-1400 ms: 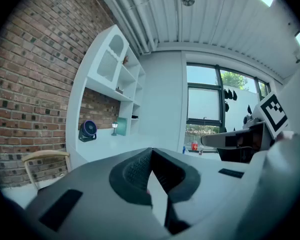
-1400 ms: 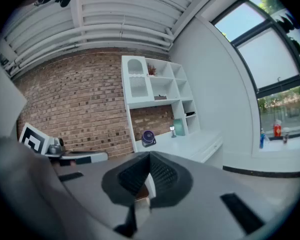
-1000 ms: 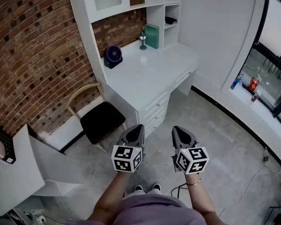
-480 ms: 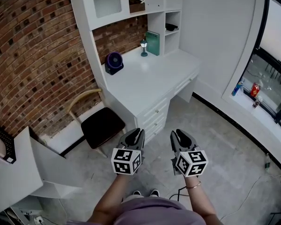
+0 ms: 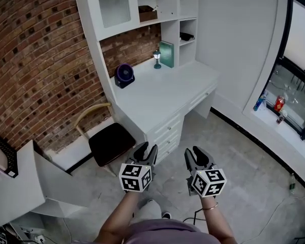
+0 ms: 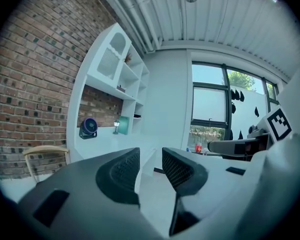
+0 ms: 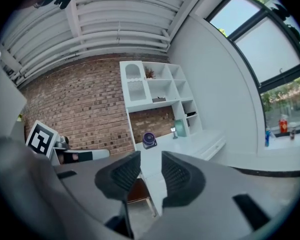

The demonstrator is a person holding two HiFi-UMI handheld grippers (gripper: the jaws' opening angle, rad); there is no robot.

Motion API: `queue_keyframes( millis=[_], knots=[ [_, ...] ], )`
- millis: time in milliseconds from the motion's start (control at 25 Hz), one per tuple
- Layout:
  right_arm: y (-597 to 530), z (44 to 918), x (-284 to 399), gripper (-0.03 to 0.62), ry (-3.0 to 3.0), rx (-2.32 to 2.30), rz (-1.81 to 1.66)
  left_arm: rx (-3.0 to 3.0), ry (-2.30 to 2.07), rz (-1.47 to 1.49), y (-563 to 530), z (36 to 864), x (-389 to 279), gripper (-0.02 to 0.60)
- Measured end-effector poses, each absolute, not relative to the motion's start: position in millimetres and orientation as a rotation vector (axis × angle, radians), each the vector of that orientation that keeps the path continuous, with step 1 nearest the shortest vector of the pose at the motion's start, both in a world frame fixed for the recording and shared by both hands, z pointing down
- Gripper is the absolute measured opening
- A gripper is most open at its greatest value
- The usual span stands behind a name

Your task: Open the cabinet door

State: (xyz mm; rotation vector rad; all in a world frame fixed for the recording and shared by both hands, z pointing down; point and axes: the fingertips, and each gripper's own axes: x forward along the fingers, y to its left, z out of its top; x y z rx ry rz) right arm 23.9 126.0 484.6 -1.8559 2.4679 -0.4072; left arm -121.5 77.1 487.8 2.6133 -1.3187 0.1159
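Observation:
The cabinet door [image 5: 114, 5] is a white-framed glass door at the upper left of the white shelf unit above the desk, and it is closed. It also shows in the left gripper view as the arched door [image 6: 111, 59] and in the right gripper view as the door [image 7: 133, 84]. My left gripper [image 5: 145, 150] and right gripper [image 5: 195, 153] are held side by side over the floor, well short of the desk. Both point towards the unit. The jaws of the left gripper [image 6: 150, 156] and the right gripper [image 7: 150, 161] are opening, with nothing between them.
A white desk [image 5: 162, 90] with drawers [image 5: 169, 128] stands under the shelves, bearing a purple fan [image 5: 124, 74], a small lamp [image 5: 156, 58] and a green book [image 5: 167, 53]. A black-seated chair [image 5: 109, 139] stands at its left. A low white cabinet [image 5: 20, 187] is at far left, bottles [image 5: 279, 103] on the window sill.
Both grippers' jaws have gone from shut to parted. Both hands have edged forward towards the desk, and more of the upper shelf unit has come into the head view.

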Motion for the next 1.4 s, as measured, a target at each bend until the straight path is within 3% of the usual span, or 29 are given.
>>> queue_keyframes(
  millis=[360,1400],
  knots=[
    [81.9,496.2,28.2,0.145,2.472,-1.834,-0.444,2.591,-1.328,0.140,29.9,503.3,-112.0,0.140],
    [-213.7,465.0,21.6,0.149,2.459,-1.828,-0.360,2.623,-1.361,0.046,-266.2,467.2,-131.1,0.164]
  ],
)
